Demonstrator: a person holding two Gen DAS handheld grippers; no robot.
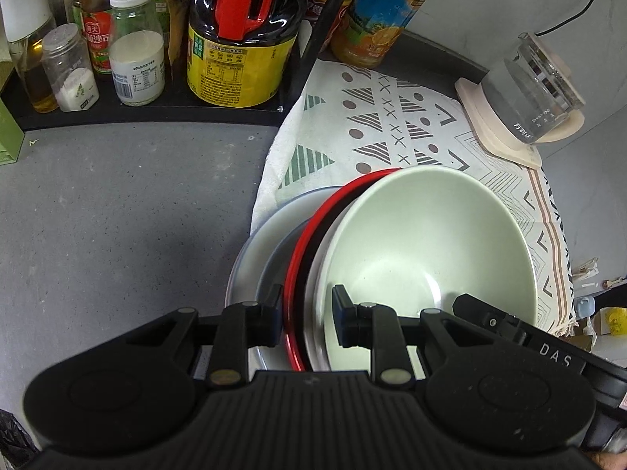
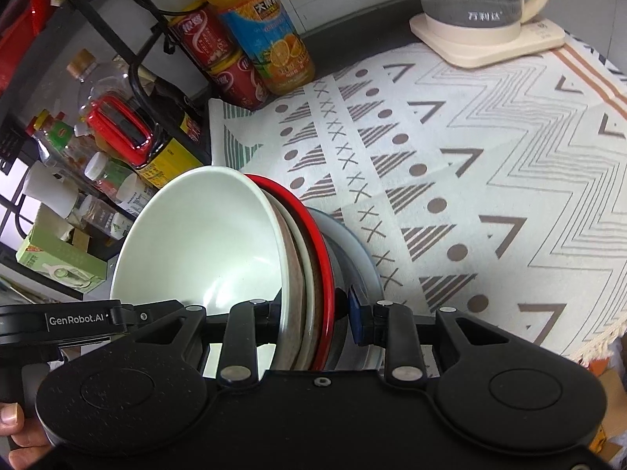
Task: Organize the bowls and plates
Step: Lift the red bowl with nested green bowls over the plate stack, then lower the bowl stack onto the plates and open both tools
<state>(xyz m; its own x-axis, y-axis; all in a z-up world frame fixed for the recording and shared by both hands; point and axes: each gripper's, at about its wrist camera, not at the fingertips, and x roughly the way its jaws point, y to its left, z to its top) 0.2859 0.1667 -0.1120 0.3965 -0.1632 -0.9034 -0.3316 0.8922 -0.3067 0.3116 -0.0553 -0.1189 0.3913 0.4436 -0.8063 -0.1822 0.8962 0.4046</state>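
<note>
Bowls and plates are standing nested as one stack point(image 1: 392, 243). In the left wrist view the left gripper point(image 1: 307, 319) is clamping the stack's near rims, over the patterned cloth point(image 1: 392, 117). In the right wrist view the right gripper point(image 2: 315, 321) is pinching the rims of the same stack point(image 2: 203, 235), which is hanging at the cloth's point(image 2: 470, 156) left edge, in front of the kettle point(image 2: 482, 0).

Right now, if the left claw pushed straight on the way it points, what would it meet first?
The left claw already grips the stack's rim, so the stack itself: red plate and pale green bowl. Past them lies the patterned cloth, though depth is unclear.
</note>
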